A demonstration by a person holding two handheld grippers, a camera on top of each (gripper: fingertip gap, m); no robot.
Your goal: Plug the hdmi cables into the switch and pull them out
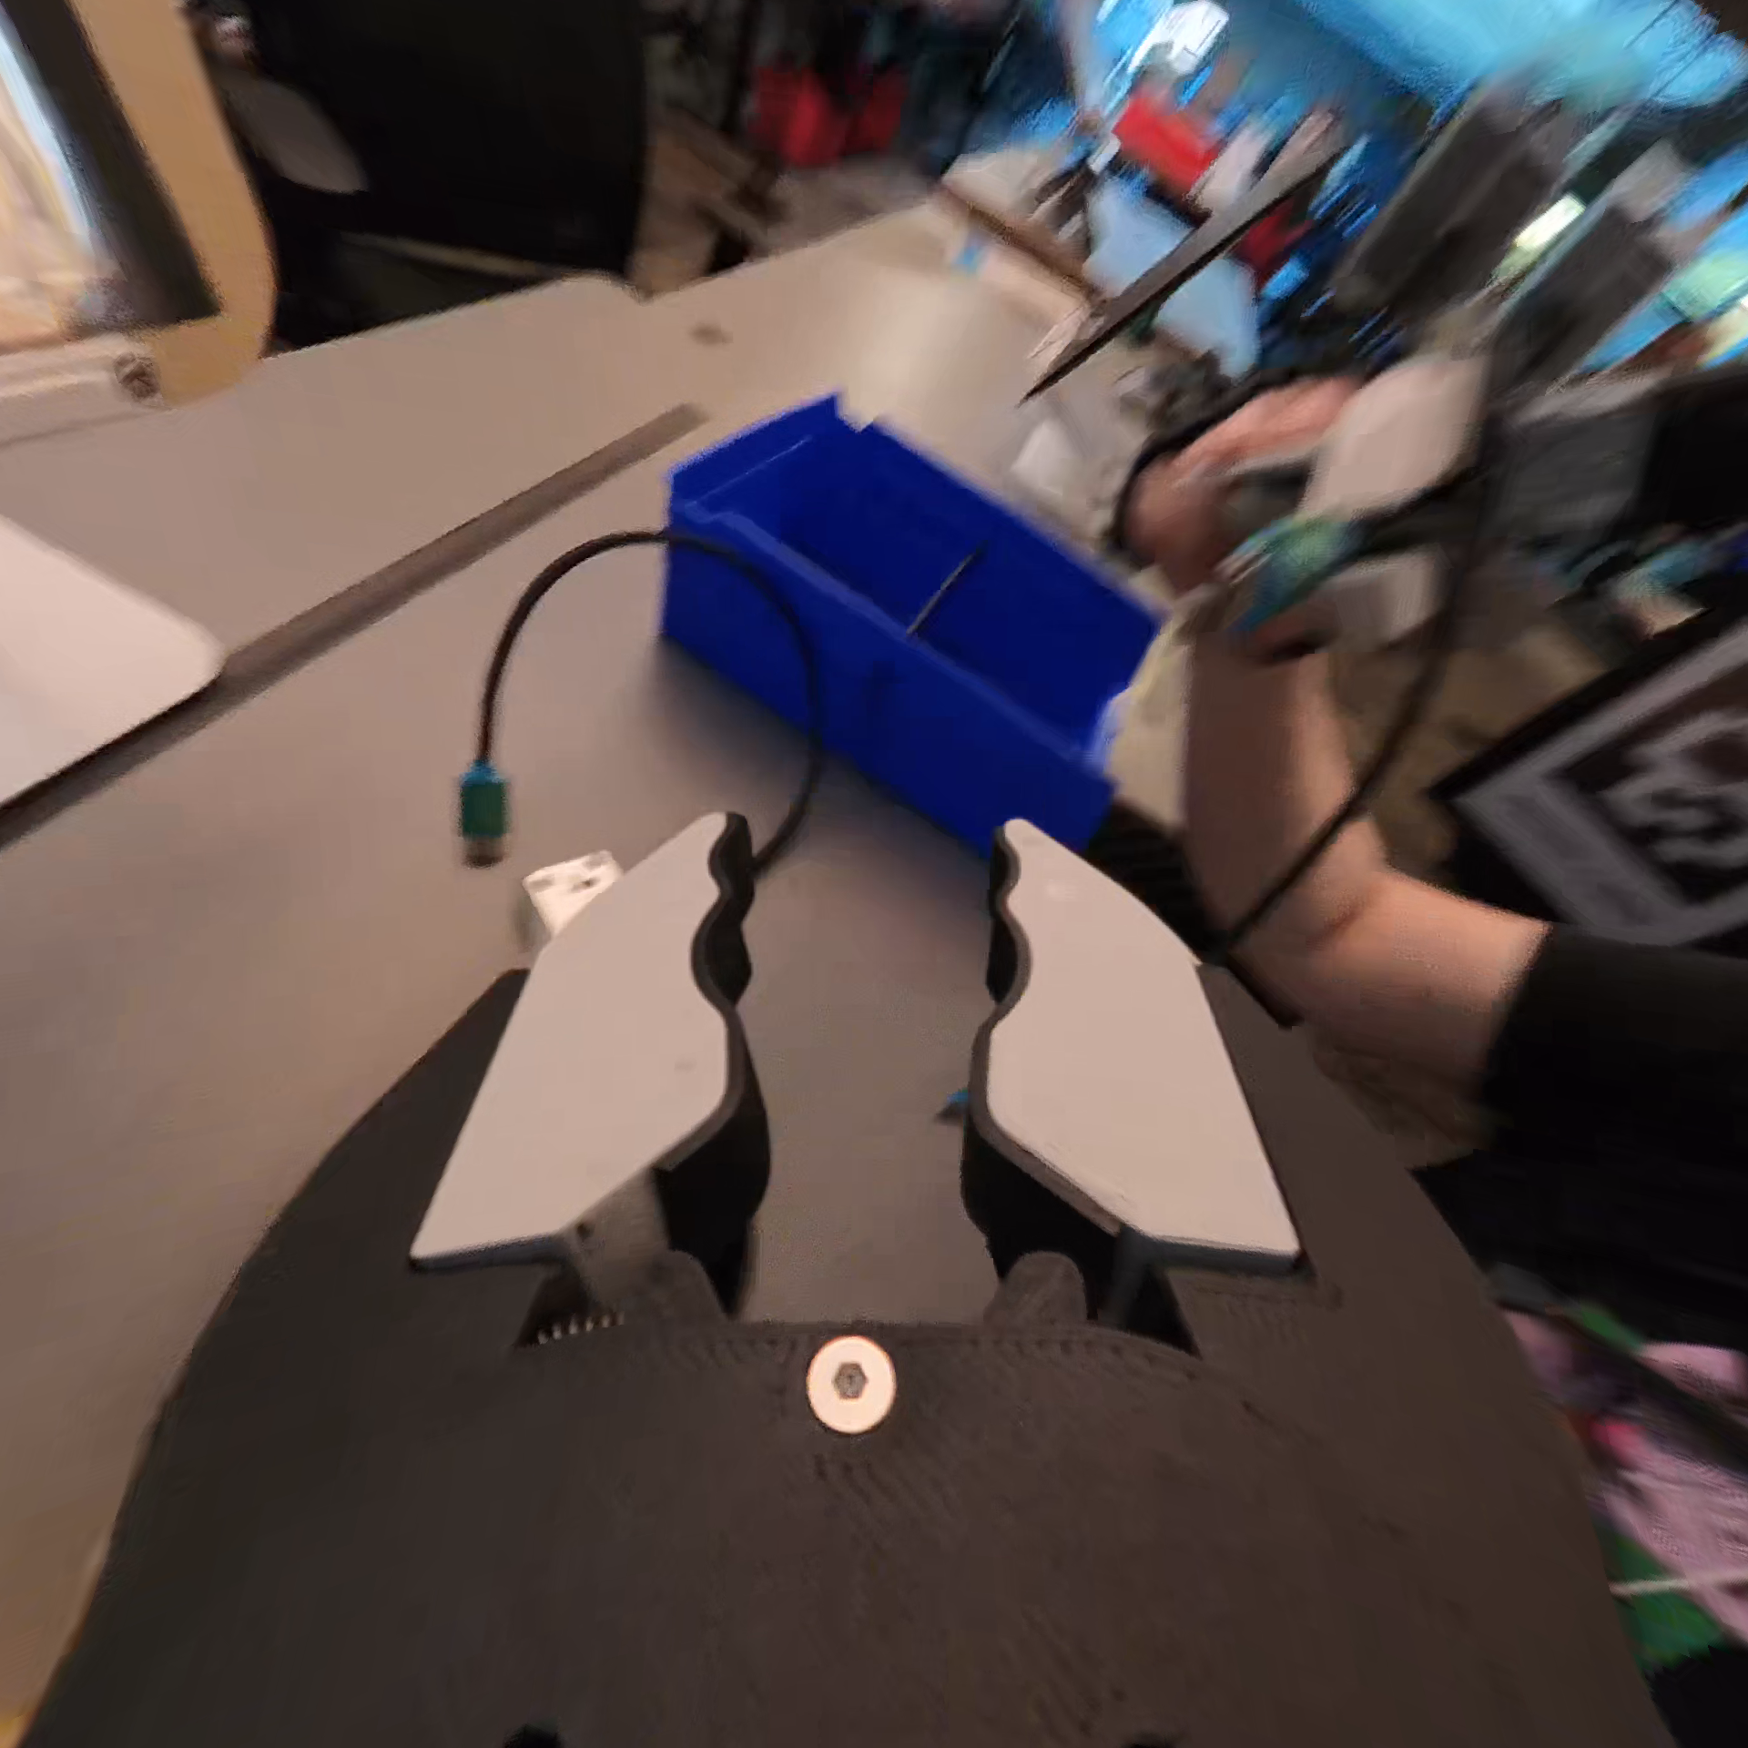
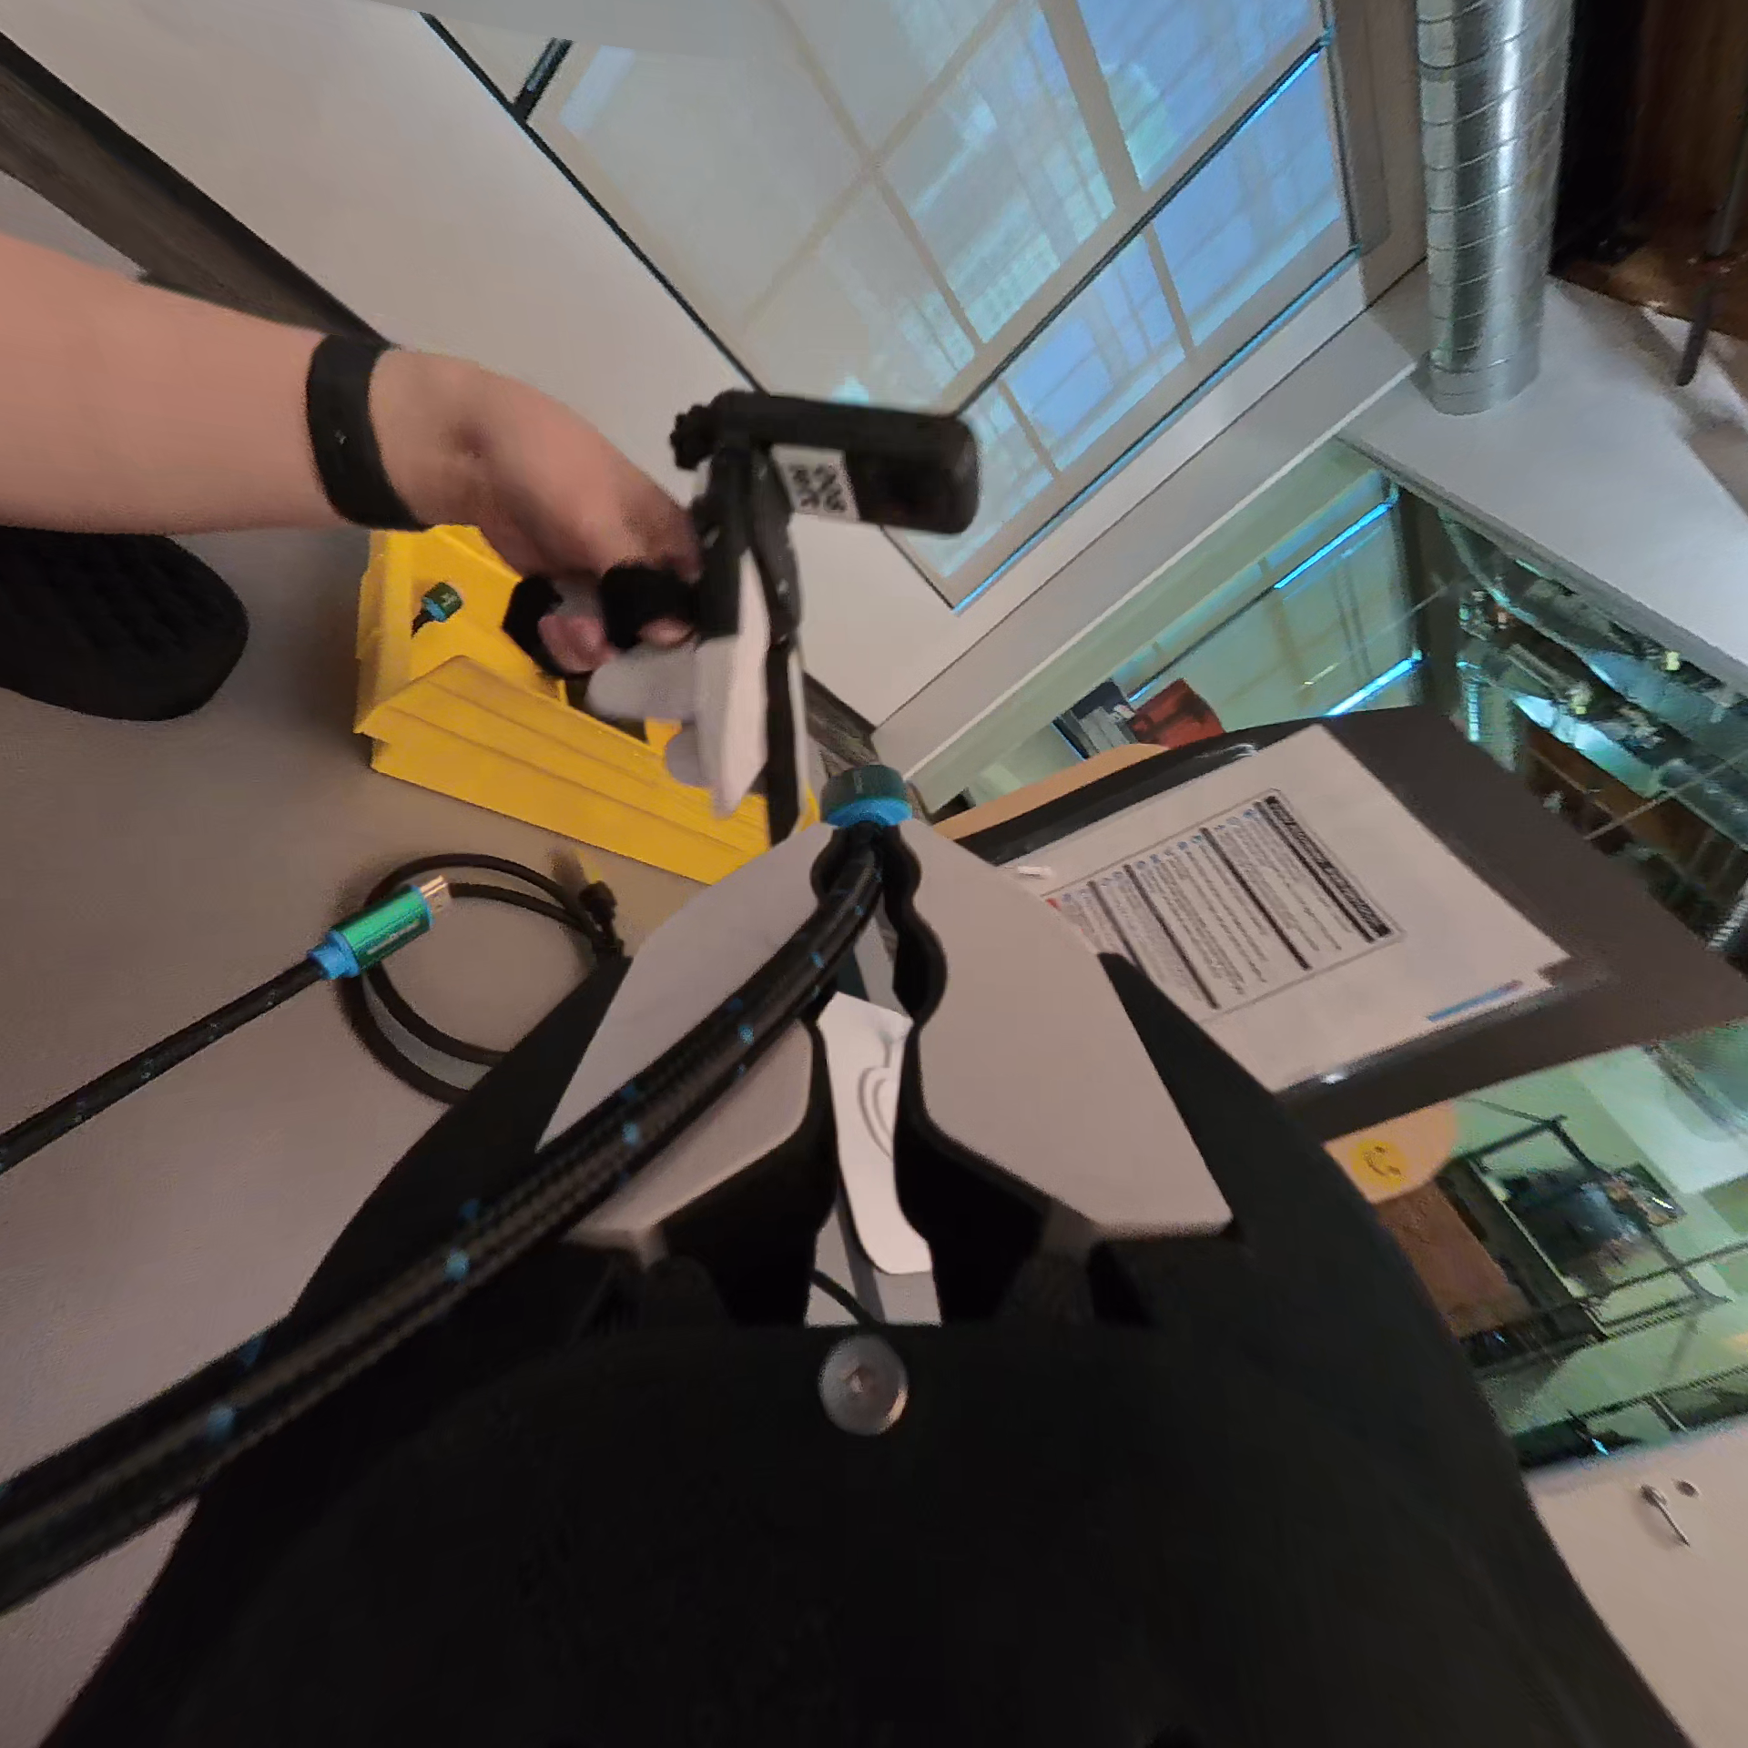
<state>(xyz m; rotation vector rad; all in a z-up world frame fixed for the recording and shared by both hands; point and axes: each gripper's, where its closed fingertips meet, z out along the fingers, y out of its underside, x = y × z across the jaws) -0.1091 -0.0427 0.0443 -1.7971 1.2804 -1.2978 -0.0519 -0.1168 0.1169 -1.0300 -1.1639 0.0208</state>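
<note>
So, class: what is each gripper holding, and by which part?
The right gripper clamps a braided HDMI cable just behind its plug. The left gripper is open, holding nothing.

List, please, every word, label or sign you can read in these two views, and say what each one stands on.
Printed sheet on the dark board: lines of text, too small to read.
White sticker on the black camera: blurred, unreadable.
Green HDMI plug: faint print, unreadable.
Yellow round sticker: a handset symbol, no words.
Left wrist view: nothing legible, motion blur.
</note>
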